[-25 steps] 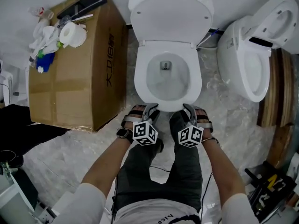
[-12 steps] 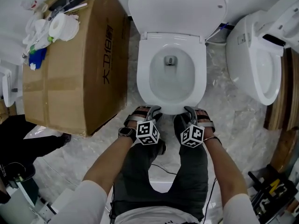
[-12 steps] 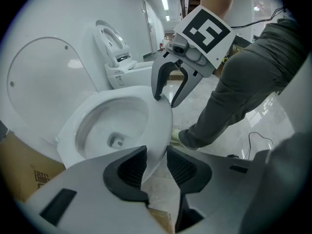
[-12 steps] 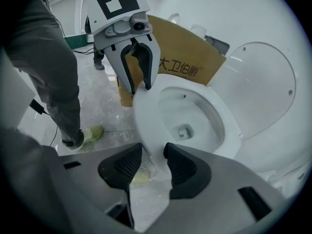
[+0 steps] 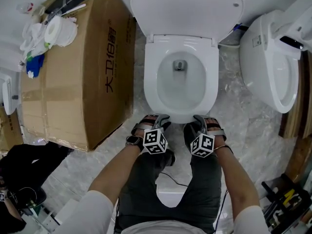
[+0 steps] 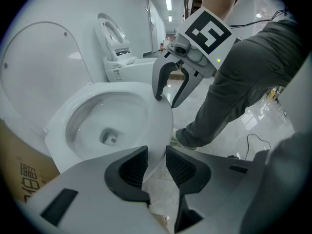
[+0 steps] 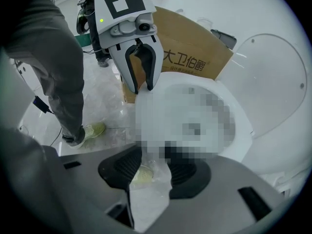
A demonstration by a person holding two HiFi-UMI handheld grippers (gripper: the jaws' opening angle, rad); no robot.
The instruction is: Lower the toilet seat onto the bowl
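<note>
Since a second ago the head view has drawn in over the toilet, so the raised lid [image 5: 185, 9] now runs off the top edge and the cardboard box [image 5: 78, 87] sits higher at the left. Both grippers are at the front of the toilet as before, a little lower in the frame.

The toilet seat [image 5: 210, 89] lies flat on the bowl [image 5: 178, 89], and the lid stands up behind it. The left gripper [image 5: 158, 121] and the right gripper [image 5: 200, 122] sit side by side at the seat's front rim, each with its marker cube toward us.

In the left gripper view we see the left gripper [image 6: 156, 167] with its 2 jaws apart and closing. The seat's front edge [image 6: 163, 126] shows in the gap between them, and the pads do not press on it. The right gripper [image 6: 166, 99] appears across the rim in that view, its tips spread just over the seat.

In the right gripper view the right gripper [image 7: 155, 167] has its jaws wide apart. The floor shows through the gap, a mosaic patch covers the seat beyond, and nothing is gripped. The left gripper [image 7: 141, 87] hangs opposite with its tips at the rim.

The person's dark trousers [image 5: 146, 179] fill the lower middle, with feet planted just before the bowl. A roll of toilet paper [image 5: 59, 30] lies on the box among other small items. A 2nd toilet [image 5: 273, 67] stands at the right.
</note>
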